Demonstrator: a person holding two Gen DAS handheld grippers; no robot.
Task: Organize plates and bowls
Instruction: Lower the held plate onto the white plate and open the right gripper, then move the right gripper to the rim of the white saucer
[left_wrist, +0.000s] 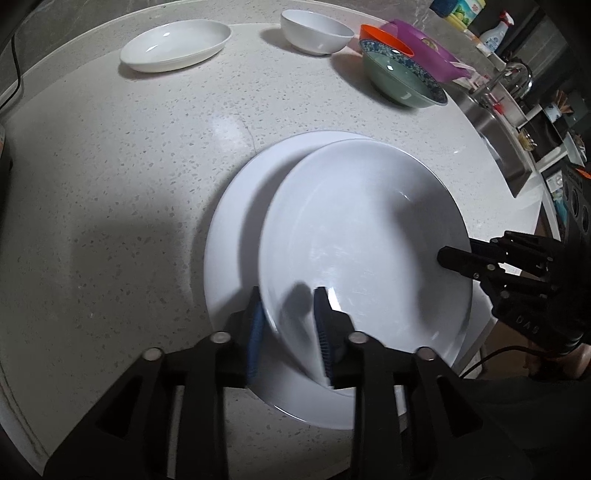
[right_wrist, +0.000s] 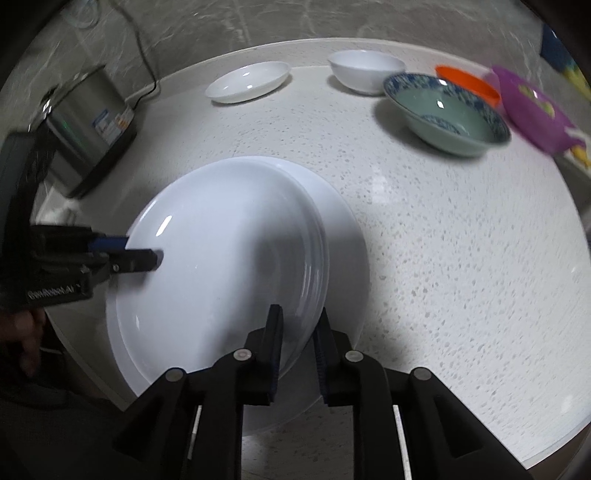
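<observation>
Stacking underway: shallow white plate (left_wrist: 369, 236) sitting off-centre on larger white plate (left_wrist: 236, 236), tabletop (left_wrist: 110, 184); left tool (left_wrist: 288, 325), right tool (right_wrist: 297, 343) straddling rim, slightly parted. Remaining: oval white dish (left_wrist: 173, 44), white bowl (left_wrist: 316, 31), green bowl (left_wrist: 402, 81).

The top plate (left_wrist: 365, 236) is covering most of the plate beneath it (left_wrist: 236, 236), so only a crescent of the lower one is showing; in the right wrist view the stacked rims (right_wrist: 317, 251) are smearing into several lines, and how many plates are lying there cannot be told. The left hand-held gripper (left_wrist: 291, 317) is blurring at its blue pads (left_wrist: 256, 332), so whether they are touching the rim cannot be told. The purple bowl (right_wrist: 532, 107) is blurring and hiding part of the orange bowl (right_wrist: 469, 85). The counter (left_wrist: 110, 184) is running off the frame's dark edges. Labels on the steel appliance (right_wrist: 92, 125) are too small to read.
</observation>
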